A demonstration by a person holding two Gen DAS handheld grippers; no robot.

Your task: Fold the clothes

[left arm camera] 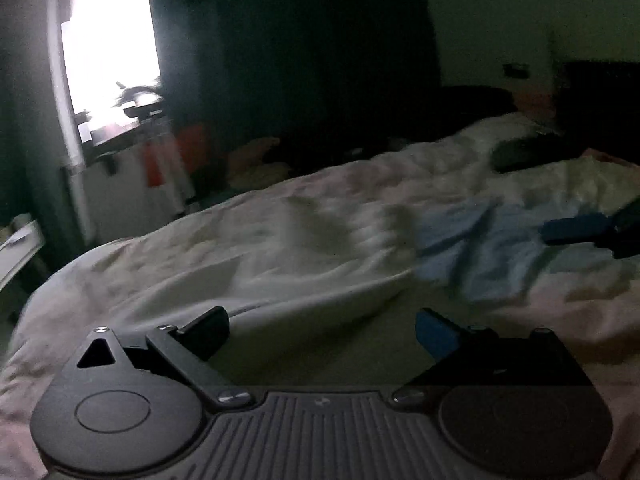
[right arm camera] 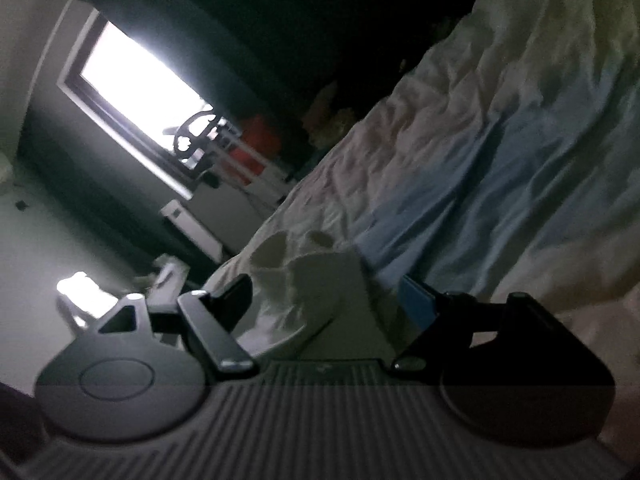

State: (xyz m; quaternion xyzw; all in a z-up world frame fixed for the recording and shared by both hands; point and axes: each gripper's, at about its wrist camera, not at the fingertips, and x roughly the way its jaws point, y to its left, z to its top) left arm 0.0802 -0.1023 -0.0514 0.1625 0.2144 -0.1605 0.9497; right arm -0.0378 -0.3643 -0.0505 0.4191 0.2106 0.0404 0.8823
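White soft cloth (left arm camera: 304, 280) lies on the bed, between both wide-apart grippers, left (left arm camera: 324, 332) and right (right arm camera: 324, 300). Nothing is pinched yet. Next, I think, grab its edge.

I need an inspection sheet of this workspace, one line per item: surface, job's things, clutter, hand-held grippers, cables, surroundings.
Surface: bed with a wrinkled pale cover.
Job's things: white garment lying on the bed, reaching between the fingers of both grippers; light blue garment spread beside it.
Clutter: dark flat object near the far end of the bed; dim heap on the floor.
Grippers: left hand-held gripper open over the white garment; right hand-held gripper open, white cloth bunched between its fingers.
Cables: nothing seen.
Surroundings: bright window, dark curtain, white radiator.
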